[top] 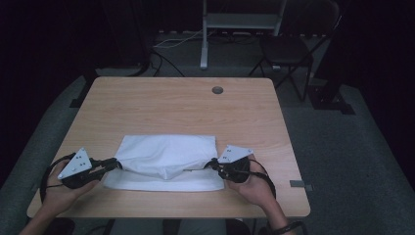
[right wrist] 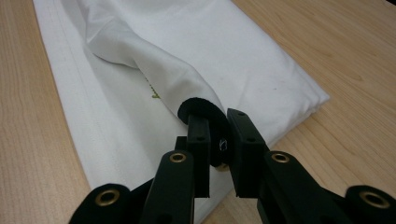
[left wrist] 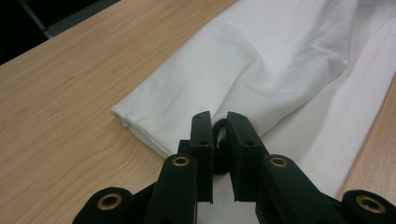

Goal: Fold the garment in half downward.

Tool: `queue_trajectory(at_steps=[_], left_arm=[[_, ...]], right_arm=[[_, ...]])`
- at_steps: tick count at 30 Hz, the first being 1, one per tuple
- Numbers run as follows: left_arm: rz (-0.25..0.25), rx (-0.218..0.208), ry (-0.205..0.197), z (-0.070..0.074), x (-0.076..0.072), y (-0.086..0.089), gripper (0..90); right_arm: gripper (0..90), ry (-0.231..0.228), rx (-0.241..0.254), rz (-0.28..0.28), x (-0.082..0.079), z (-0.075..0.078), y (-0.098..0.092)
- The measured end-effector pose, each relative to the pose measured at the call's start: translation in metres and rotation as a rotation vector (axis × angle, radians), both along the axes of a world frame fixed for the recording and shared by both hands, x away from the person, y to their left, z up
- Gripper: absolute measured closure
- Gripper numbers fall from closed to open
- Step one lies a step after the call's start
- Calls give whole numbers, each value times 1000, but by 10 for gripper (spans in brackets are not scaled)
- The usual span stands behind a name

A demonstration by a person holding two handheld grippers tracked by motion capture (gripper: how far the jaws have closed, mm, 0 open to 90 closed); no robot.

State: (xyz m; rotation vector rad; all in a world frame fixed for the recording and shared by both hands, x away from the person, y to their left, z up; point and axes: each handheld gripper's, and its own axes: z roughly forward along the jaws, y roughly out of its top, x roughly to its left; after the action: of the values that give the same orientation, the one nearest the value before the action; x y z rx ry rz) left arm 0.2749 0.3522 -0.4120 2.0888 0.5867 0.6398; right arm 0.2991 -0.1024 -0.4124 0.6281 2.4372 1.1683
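Jaws of both grippers clamped on a white cloth.
Left gripper pinches its left end, right gripper its dark-edged right end; between them the cloth lies folded on the desk.

Folded cloth on table, between left hand-held gripper and right.

My high view is dim, the room behind nearly black; my two gripper views are brighter, sharp, with soft shadows.
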Motion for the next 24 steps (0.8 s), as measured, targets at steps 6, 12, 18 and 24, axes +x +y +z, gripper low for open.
queue_trajectory(at_steps=[6, 12, 18, 24], left_arm=[[-5, 4, -1, 0, -4, 1, 815], [-3, 3, 0, -1, -6, 2, 815], [-5, 0, -8, 1, -9, 3, 815], [-7, -4, -10, 1, -12, 3, 815]], right_arm=[[805, -1, -4, 7, -4, 0, 0], [805, -5, -6, 13, -8, 1, 0], [805, -14, -1, 17, -12, 3, 1], [805, -16, -1, 23, -15, 4, 1]])
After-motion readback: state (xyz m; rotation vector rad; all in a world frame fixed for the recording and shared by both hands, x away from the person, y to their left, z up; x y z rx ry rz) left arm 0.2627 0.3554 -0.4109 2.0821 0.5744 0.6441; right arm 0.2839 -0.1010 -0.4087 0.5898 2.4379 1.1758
